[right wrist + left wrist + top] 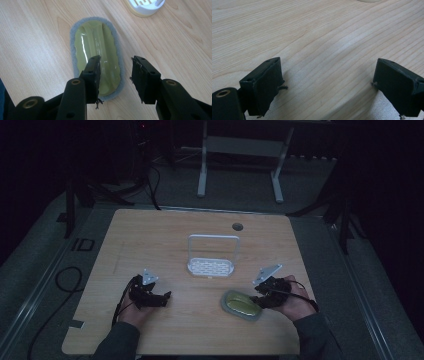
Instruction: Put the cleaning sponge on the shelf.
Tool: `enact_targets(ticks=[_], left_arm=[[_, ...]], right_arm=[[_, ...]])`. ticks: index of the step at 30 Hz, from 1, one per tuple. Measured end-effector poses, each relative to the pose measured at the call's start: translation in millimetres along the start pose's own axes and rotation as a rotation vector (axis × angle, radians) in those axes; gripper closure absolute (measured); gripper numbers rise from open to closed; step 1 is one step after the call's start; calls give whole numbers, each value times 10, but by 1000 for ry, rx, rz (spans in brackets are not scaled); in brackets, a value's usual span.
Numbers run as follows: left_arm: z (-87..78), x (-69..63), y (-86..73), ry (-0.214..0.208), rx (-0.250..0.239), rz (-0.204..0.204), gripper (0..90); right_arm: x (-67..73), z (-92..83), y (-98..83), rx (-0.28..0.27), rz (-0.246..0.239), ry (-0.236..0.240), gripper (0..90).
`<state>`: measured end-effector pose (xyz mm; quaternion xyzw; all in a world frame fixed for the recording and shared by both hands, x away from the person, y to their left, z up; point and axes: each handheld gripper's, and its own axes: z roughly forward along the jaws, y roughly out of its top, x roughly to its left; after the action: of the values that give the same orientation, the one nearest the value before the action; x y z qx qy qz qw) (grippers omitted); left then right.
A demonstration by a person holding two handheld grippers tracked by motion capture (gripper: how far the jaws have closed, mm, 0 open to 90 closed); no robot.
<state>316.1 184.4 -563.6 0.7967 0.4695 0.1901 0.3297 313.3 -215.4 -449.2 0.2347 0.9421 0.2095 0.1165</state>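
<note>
Overhead, high view: scrubber (242,305) lies flat on desk (165,235), just beside right hand-held gripper (260,301); rack (212,257) stands farther back, left hand-held gripper (162,298) well apart.
Left gripper view: jaws wide apart, nothing between, bare wood beneath.
Right gripper view: jaws partly open over scrubber's (96,52) near end, gripping nothing.

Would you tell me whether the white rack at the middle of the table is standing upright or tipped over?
Upright: the rack rests flat on its slotted base, and its handle loop rises straight above it.
</note>
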Motion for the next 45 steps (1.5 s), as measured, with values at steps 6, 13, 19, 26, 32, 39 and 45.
enact_targets(ticks=[6,13,19,26,32,39,45], left_arm=[[0,0,0,0,0,0,88],[0,0,0,0,1,0,87],[0,1,0,0,1,1,87],[0,1,0,0,1,1,87],[0,0,0,0,1,0,87],[0,0,0,0,0,0,87],[-1,1,1,-1,2,1,87]], right_arm=[[11,14,21,7,-10,7,582],[24,35,71,25,-30,16,582],[42,59,108,41,-42,26,583],[40,86,141,61,-54,39,606],[44,115,157,75,-62,51,611],[40,133,181,85,-67,55,611],[37,149,209,93,-74,58,602]])
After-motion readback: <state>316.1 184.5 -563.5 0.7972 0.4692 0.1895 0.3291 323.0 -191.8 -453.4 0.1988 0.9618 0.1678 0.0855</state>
